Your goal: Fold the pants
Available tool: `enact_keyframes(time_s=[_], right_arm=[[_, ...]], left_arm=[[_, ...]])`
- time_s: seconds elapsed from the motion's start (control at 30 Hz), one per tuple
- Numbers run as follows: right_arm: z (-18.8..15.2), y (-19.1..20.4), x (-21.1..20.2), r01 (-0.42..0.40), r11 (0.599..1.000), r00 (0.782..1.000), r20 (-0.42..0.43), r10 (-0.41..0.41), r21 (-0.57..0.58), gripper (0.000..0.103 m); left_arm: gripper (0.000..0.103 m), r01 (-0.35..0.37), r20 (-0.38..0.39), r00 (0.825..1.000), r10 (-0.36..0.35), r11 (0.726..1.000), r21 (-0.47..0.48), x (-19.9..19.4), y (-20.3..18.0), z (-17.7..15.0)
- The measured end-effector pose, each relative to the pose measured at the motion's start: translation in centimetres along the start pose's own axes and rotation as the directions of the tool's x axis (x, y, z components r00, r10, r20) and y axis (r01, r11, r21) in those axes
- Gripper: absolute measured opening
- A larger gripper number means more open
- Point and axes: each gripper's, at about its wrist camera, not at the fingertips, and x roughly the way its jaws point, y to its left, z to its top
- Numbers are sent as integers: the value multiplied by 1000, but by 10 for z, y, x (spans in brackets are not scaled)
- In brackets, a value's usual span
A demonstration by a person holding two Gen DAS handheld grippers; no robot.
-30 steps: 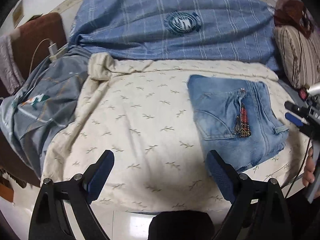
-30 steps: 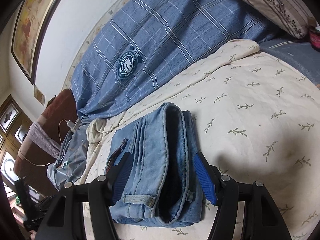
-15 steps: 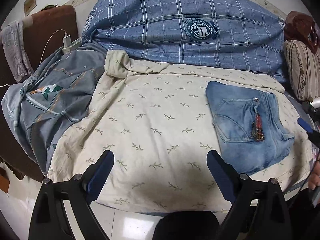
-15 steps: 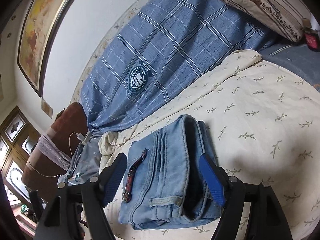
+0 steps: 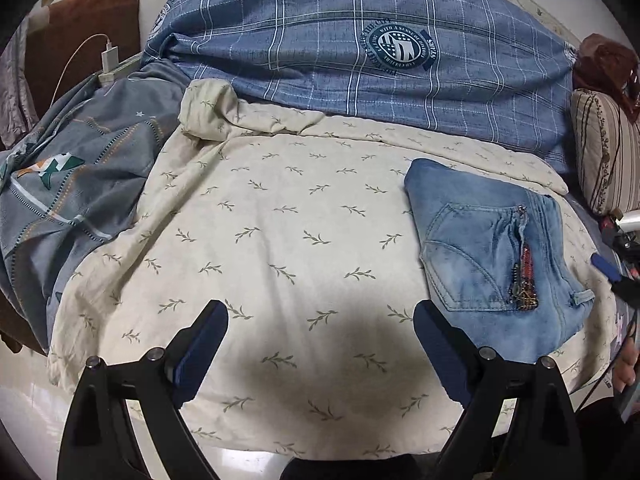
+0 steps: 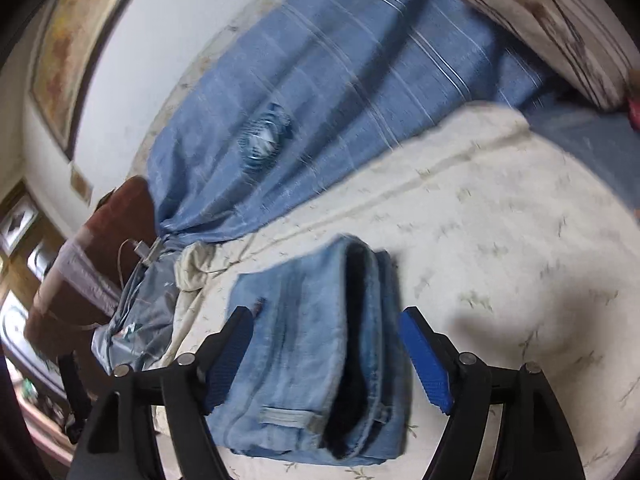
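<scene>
Pants (image 6: pixel 316 344): folded bundle between right gripper (image 6: pixel 328 354) fingers, untouched, jaws just widened.
Left gripper (image 5: pixel 320 348): fingers wide, empty.
Advice: withdraw without snagging denim.

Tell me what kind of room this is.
Most likely a bedroom: folded jeans lie on a bed's leaf-print cream bedspread, with a blue plaid duvet and a striped pillow behind.

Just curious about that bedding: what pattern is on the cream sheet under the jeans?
Small olive-green leafy sprigs scattered on the cream sheet; clearest in the left wrist view.
</scene>
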Motion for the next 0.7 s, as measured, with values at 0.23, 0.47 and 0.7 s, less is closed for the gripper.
enact_keyframes(time_s=[0.23, 0.47, 0.7], right_arm=[[2, -12, 11, 10, 998, 1000, -17, -9, 55, 79], [2, -13, 14, 10, 998, 999, -41, -7, 55, 79], [4, -21, 20, 6, 997, 997, -74, 1, 83, 79]], left_arm=[[94, 28, 2, 1000, -28, 1000, -10, 7, 0, -3], [94, 44, 4, 999, -44, 999, -2, 14, -7, 1], [94, 32, -9, 999, -32, 999, 2, 16, -12, 2]])
